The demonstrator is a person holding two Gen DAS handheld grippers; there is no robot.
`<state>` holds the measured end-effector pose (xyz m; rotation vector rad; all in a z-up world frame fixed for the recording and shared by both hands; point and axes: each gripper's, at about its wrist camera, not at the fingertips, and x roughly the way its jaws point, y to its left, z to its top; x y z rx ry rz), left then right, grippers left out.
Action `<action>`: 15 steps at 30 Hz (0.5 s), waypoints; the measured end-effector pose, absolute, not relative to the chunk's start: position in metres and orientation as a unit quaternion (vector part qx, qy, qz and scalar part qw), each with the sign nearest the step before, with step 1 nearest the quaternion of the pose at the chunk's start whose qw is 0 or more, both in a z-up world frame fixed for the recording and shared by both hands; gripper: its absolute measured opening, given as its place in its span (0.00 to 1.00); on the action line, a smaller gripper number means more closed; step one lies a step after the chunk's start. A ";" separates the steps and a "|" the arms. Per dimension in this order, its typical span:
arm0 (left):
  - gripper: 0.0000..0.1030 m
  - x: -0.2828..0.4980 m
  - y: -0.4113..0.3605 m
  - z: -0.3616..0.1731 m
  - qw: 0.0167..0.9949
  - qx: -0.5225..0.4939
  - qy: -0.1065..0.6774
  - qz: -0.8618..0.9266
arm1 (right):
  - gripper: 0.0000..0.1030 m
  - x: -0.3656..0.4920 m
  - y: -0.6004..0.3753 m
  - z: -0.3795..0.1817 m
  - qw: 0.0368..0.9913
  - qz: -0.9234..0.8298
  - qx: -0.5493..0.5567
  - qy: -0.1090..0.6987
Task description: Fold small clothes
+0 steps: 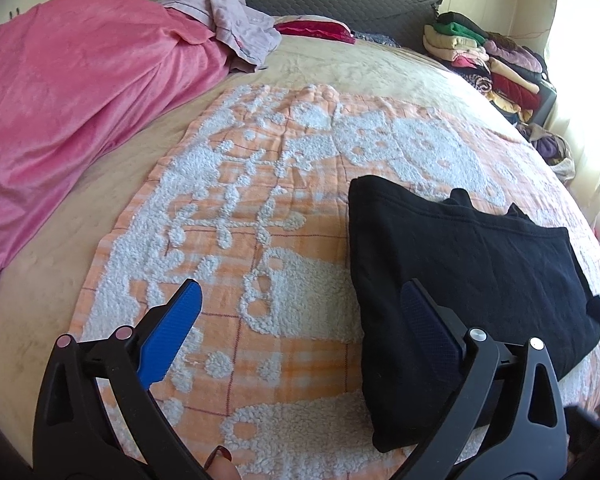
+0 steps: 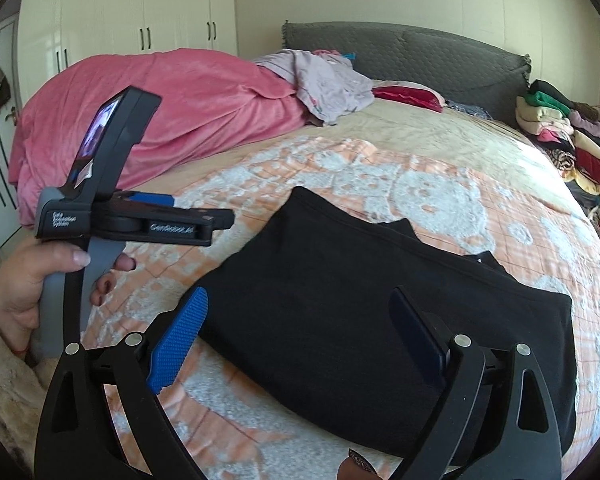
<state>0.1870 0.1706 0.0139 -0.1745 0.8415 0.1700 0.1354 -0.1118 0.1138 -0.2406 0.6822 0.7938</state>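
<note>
Left tongs [image 1: 300,304] released, empty, over orange-white blanket [image 1: 236,208]; right tongs [image 2: 300,312] released above folded black garment [image 2: 340,300] lying flat on bed [image 1: 340,60].

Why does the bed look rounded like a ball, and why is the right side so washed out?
Both wrist views use fisheye lenses, bulging the bed and darkening corners; in the left view window light overexposes the right edge; in the right view the black garment loses detail.

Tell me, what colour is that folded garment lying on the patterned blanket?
Plain black, clearest in the right wrist view.
</note>
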 end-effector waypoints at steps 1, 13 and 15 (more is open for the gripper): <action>0.91 0.187 0.172 0.014 0.906 -0.087 0.406 0.083 | 0.92 0.134 -0.110 0.113 0.858 0.380 -0.118 0.325; 0.91 0.195 0.169 0.011 0.909 -0.102 0.398 0.065 | 0.93 0.112 -0.070 0.069 0.836 0.381 -0.214 0.332; 0.91 0.197 0.169 0.009 0.908 -0.100 0.401 0.067 | 0.93 0.110 -0.063 0.061 0.835 0.374 -0.232 0.330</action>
